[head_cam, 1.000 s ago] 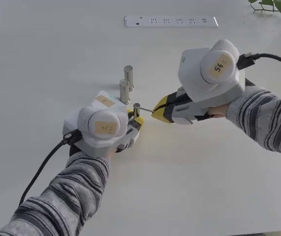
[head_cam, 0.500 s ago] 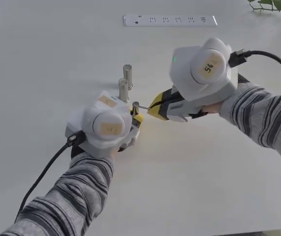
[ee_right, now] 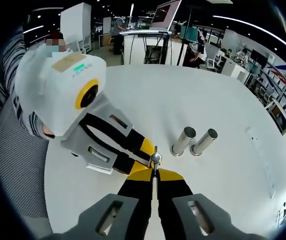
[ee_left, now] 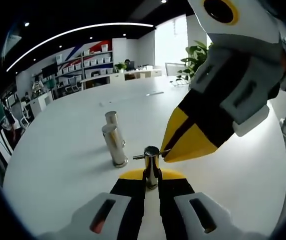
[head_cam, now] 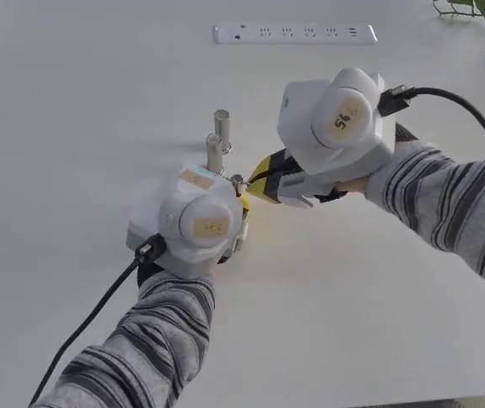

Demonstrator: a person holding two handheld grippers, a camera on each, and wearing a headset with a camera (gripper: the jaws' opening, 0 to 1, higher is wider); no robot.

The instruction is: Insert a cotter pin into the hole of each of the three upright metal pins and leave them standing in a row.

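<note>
Three steel pins are on the white table. Two stand free, the far pin (head_cam: pixel 222 127) (ee_left: pixel 112 120) (ee_right: pixel 205 142) and the middle pin (head_cam: pixel 215 154) (ee_left: pixel 114 145) (ee_right: pixel 183 141). My left gripper (head_cam: pixel 240 202) (ee_left: pixel 152 177) is shut on the near pin (head_cam: pixel 237 181) (ee_left: pixel 152 164) (ee_right: pixel 156 158), holding it upright. My right gripper (head_cam: pixel 255 187) (ee_right: pixel 154 175) comes in from the right, shut on a thin cotter pin (ee_left: pixel 137 157) (ee_right: pixel 155 171). The cotter pin passes through the near pin's hole, and its tip sticks out the far side. The right gripper's yellow tips (ee_left: pixel 183 145) almost touch the pin.
A white power strip (head_cam: pixel 295 34) lies along the table's far edge, with plant leaves (head_cam: pixel 471 7) at the far right corner. Black cables (head_cam: pixel 89 319) (head_cam: pixel 459 93) trail from both grippers. Bare tabletop (head_cam: pixel 72 144) surrounds the pins.
My right gripper has moved left to the near pin, and the cotter pin has gone into its hole. The left gripper keeps hold of that pin.
</note>
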